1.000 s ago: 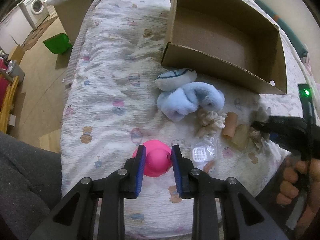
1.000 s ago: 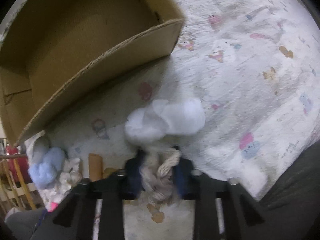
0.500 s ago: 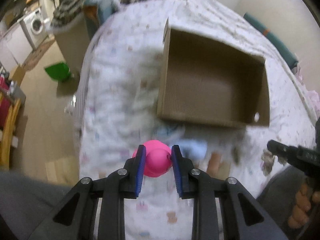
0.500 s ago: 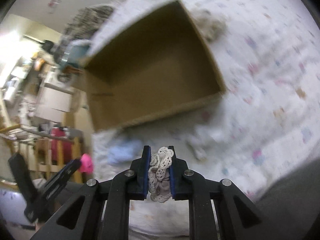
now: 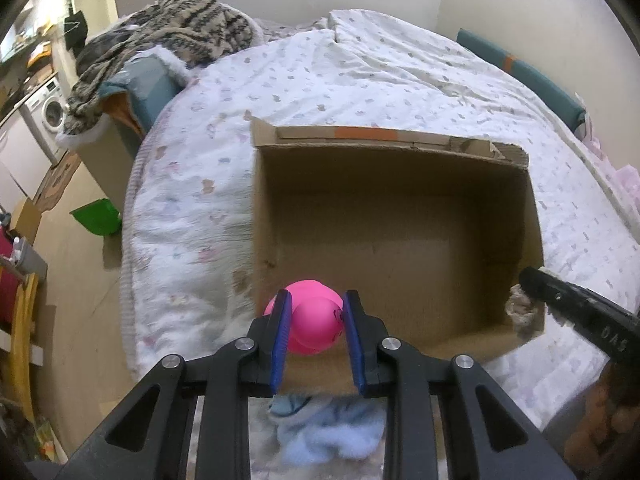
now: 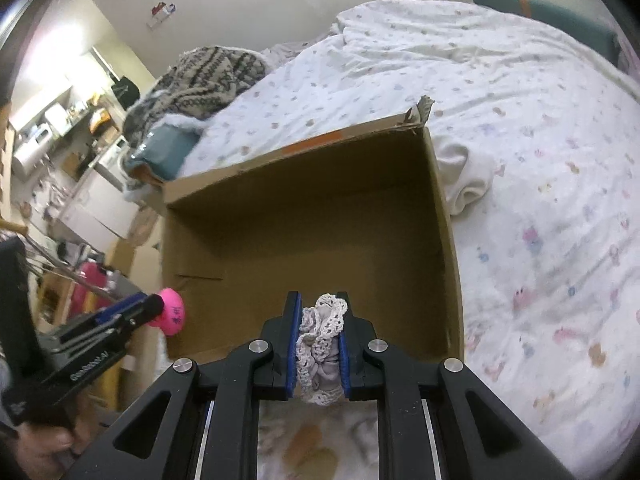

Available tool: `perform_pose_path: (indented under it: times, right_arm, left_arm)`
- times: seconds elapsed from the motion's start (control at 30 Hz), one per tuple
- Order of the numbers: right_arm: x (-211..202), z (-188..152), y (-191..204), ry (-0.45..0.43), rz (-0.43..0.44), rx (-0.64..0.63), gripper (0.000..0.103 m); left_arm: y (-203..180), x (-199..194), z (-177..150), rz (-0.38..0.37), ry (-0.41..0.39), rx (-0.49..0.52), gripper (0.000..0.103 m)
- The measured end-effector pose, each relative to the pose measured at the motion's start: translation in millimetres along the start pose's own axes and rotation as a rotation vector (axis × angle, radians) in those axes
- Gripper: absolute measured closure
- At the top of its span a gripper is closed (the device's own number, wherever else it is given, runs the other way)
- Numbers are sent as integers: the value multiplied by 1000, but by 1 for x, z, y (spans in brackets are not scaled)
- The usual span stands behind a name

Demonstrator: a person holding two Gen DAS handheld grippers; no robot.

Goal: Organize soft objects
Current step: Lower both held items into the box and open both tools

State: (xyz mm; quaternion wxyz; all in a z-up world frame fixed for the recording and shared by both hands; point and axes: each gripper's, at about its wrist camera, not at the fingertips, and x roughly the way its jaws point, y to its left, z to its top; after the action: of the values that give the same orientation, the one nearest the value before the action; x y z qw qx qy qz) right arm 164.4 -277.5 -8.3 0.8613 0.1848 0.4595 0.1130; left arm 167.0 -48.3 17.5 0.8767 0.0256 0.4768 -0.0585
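While hanging over the near wall of the open brown cardboard box [image 5: 396, 240], clamped tight: round bright-pink soft toy [image 5: 314, 322] in the left tool [image 5: 316, 336], bunched cream-grey crocheted lace piece [image 6: 320, 344] in the right tool [image 6: 318, 344]. Best carried past the rim before letting go, low and apart. Pink toy smooth, squashed between blue pads; lace limp, crumpled. Below: fluffy pale-blue plush [image 5: 332, 432] on the white patterned bed quilt [image 5: 192, 216].

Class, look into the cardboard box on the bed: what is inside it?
The cardboard box shows only bare brown floor and walls. The near-wall strip of floor is hidden by the left gripper holding a pink toy and the right gripper holding a lace scrunchie.
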Motion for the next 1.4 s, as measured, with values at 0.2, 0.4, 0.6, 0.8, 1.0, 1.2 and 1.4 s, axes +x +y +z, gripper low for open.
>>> perform_pose_path:
  times: [0.2,0.4,0.6,0.8,1.0,1.2,1.4]
  right_arm:
    - [29,-8,8,29,-61,-28,85]
    - [42,-16,7,62,-102,-44,85]
    - [50,-22,3,93,-136,-56,85]
    - [55,-21,3,102,-152,-63,85]
    - [55,-20,3,101,-156,-70,85]
    - [56,-18,7,99,-151,-84,85]
    - [51,-16,4,75,-143,-70,77]
  left_arm:
    - [-8,30,-7,-13,-4,-1,79]
    - [-6,41,-14,0,3,5,79]
    - [-7,41,-17,3,-1,6,79]
    - [-7,38,-17,2,-20,6,79]
    - [-9,38,-20,14,-28,27,79]
    - [-9,37,-21,16,-27,25,79]
    - [-12,33,-21,9,-35,42,79]
